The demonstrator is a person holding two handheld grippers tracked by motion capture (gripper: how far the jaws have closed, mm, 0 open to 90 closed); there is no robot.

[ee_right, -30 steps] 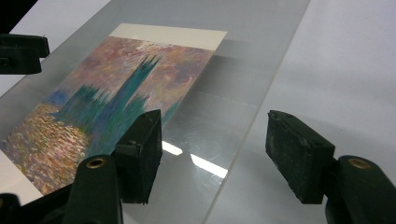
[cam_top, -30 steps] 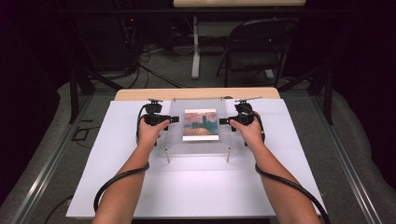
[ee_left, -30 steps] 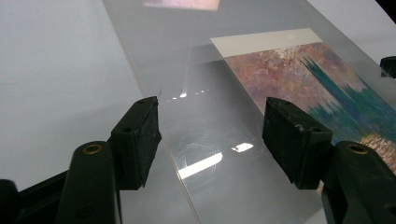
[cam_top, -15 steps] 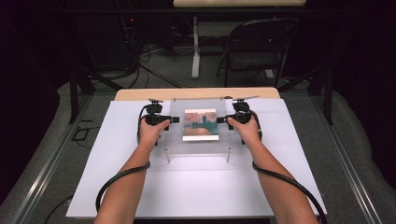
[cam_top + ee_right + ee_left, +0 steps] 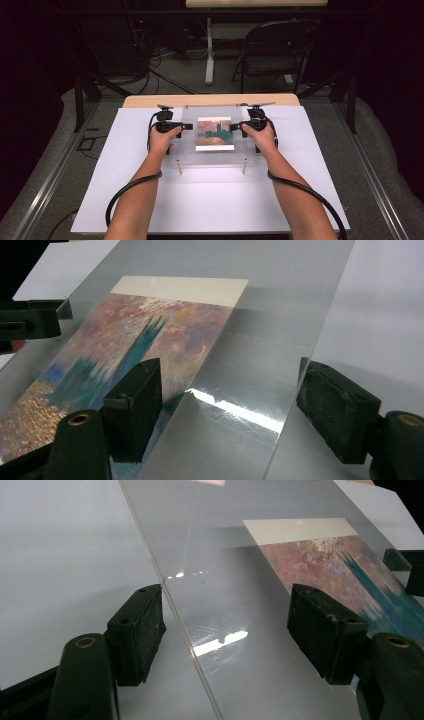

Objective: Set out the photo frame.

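The clear acrylic sheet (image 5: 215, 137) lies over the painted print (image 5: 215, 134) on four short standoffs, sandwiching the picture as in a frame. The left gripper (image 5: 186, 127) and right gripper (image 5: 234, 127) flank the print at the sheet's side edges; both sets of jaws have just been opening and stand wide, straddling an edge without pressing, so the sheet looks set down and released.

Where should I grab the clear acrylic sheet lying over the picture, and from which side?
Grip the clear acrylic sheet by its bare left and right edge strips, coming in level from each side; it is thin and flat, and the picture covers only its middle.
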